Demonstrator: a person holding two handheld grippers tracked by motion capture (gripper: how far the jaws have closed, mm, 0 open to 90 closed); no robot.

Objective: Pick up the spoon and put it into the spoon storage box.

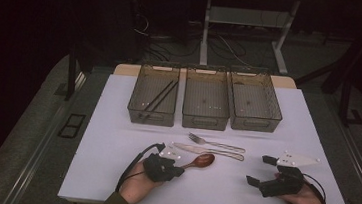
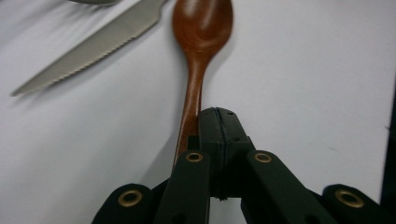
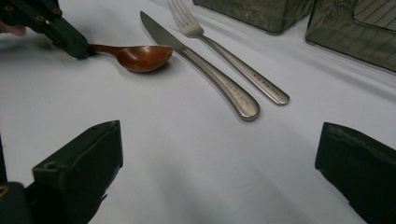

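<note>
A brown wooden spoon lies on the white table, its bowl resting down beside a steel knife and fork. My left gripper is shut on the end of the spoon's handle. In the left gripper view the handle of the spoon runs in at the closed black tips of the left gripper, and its end is hidden there. My right gripper rests at the front right with its jaws wide apart and nothing between them. The right gripper view looks across at the spoon, knife and fork.
Three dark mesh bins stand in a row at the back: the left bin holds black chopsticks, while the middle bin and right bin hold only small specks. The table's front edge runs just under both hands.
</note>
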